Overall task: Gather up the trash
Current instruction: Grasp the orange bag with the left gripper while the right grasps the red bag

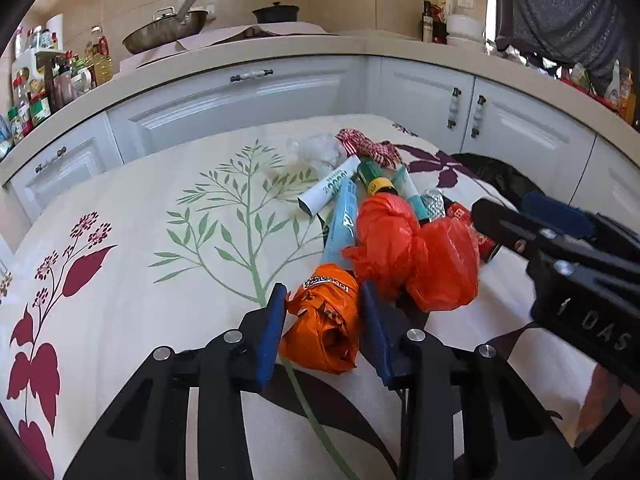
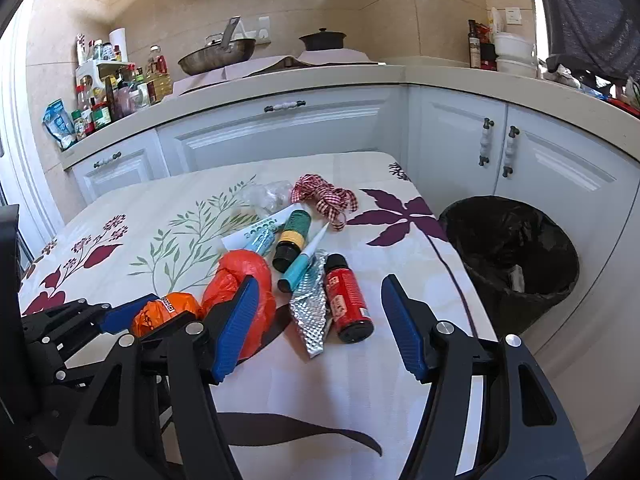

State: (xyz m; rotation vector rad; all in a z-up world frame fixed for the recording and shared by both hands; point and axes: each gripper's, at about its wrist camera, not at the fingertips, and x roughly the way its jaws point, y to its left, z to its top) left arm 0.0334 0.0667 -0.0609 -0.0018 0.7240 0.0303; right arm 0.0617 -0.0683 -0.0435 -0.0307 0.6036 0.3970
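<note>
Left hand-held gripper (image 1: 324, 312) clamps the orange wrapper (image 1: 324, 320).

Right claw (image 2: 316, 320) gapes above the red bottle (image 2: 347, 304); foil (image 2: 310, 312) touches it, bin (image 2: 510, 256) well right.

Wok (image 2: 218, 55), pot (image 2: 322, 41), condiment bottles (image 2: 120, 88)

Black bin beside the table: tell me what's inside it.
The black bin is lined with a dark bag. One small pale, box-like item lies near the bottom. The near wall hides the rest of the bottom, so anything else there cannot be seen.
</note>
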